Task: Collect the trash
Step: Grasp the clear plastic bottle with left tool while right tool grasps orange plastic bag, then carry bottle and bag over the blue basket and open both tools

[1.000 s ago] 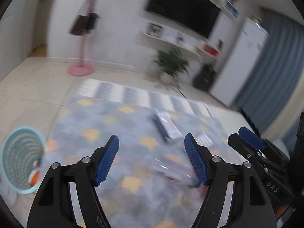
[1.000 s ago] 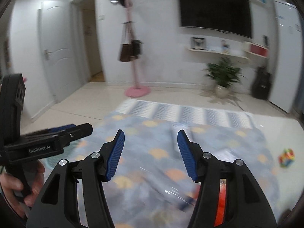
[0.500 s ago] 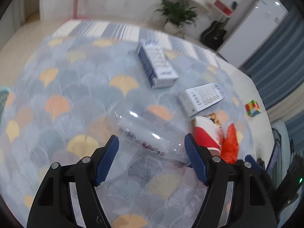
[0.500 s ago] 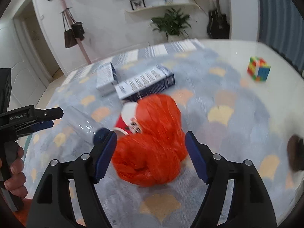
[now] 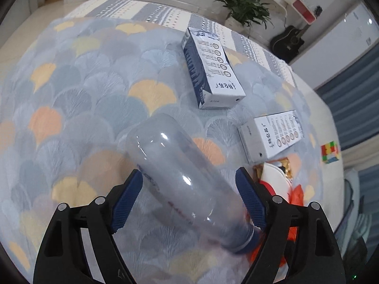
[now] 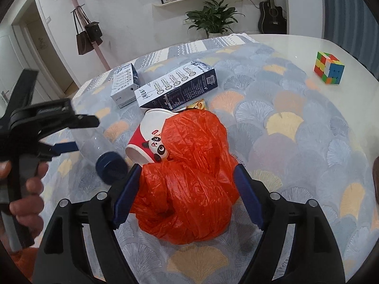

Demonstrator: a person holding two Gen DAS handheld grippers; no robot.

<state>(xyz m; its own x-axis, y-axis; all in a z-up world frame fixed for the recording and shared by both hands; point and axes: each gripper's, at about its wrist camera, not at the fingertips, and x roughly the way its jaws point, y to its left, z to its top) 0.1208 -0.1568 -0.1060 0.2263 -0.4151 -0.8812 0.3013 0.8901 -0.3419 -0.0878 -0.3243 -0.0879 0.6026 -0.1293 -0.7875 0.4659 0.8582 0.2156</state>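
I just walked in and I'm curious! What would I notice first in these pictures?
Probably the crumpled orange plastic bag, sitting on the patterned rug between the open fingers of the right gripper, with a red panda paper cup lying against it. Next, the clear plastic bottle lying between the open fingers of the left gripper, and the colourful puzzle cube on the bare floor beside the rug.

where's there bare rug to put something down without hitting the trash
Free: the rug left of the bottle and far carton, and the stretch between the orange bag and the cube. Crowded: the middle, where bag, cup, bottle and both cartons, including the near carton, bunch together.
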